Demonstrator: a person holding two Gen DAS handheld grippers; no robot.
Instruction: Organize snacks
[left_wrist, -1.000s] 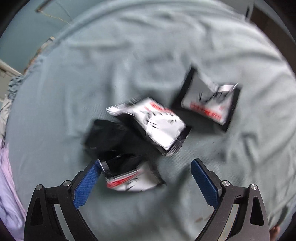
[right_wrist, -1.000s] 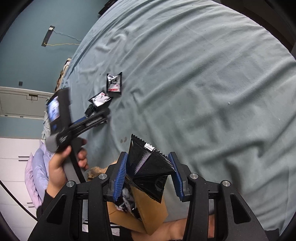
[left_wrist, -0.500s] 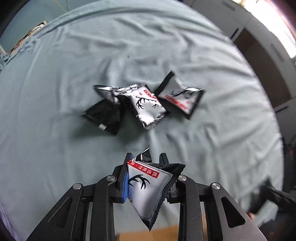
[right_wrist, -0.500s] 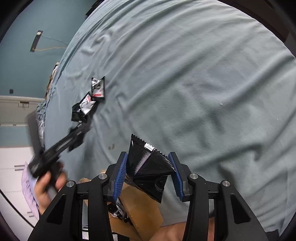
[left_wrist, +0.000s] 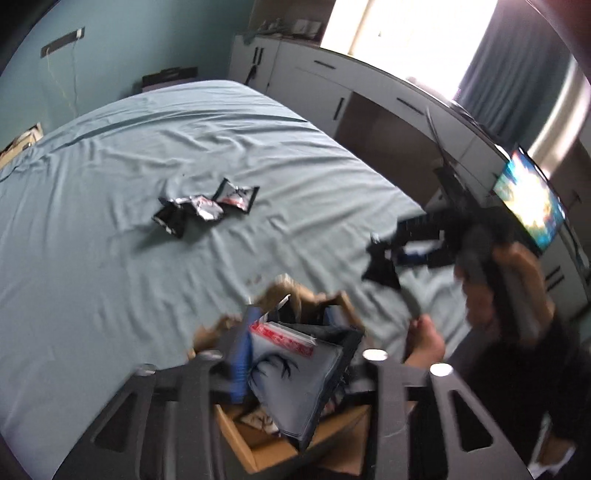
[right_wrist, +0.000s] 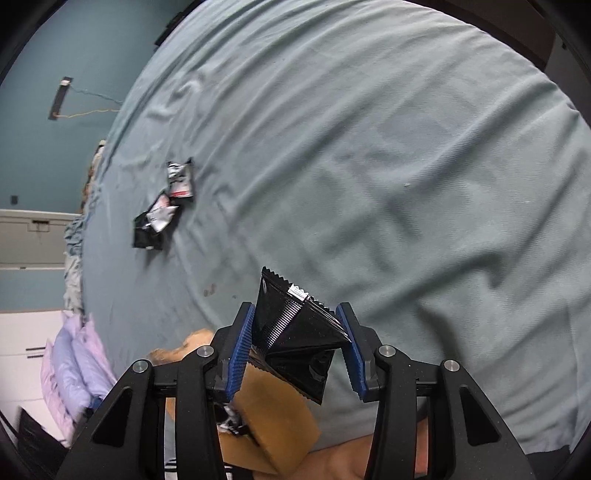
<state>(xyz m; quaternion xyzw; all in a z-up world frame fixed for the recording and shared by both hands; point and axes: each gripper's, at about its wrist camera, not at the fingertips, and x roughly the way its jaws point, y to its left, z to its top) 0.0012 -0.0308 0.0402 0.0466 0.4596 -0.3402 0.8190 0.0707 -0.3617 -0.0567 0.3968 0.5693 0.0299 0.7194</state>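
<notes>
On the bed (left_wrist: 110, 266), which is covered in a grey-blue sheet, three loose packets (left_wrist: 205, 208) lie in a small cluster, touching or overlapping, well away from the box (left_wrist: 280, 446) at the near edge of the bed.

Left to right in the left wrist view: the cluster lies up the bed, beyond the box. Nearer, the left tool (left_wrist: 291, 369) hangs over the open cardboard box with a grey packet (left_wrist: 295, 376) between its fingers. The tool's jaws are opening; the view is blurred, and the packet seems to be slipping free rather than pressed. To the right of the box, the right tool (left_wrist: 402, 251) shows as a dark blur, carried by a hand (left_wrist: 506, 280).

In the right wrist view, the right tool (right_wrist: 295, 345) is clenched on a black packet (right_wrist: 295, 332), the blue pads pinching its sides so that it puckers into a wedge. It hangs just above the box (right_wrist: 280, 417).

Handling, as a judgement: the packets look like light, sealed foil pouches, soft and crinkly, with slick faces. They buckle under a squeeze, so a gentle pinch across the middle or along a crimped edge should serve; the contents may crush.

The box already has several packets in it, their black-and-white wrappers showing at the bottom. How many cannot be told.
</notes>
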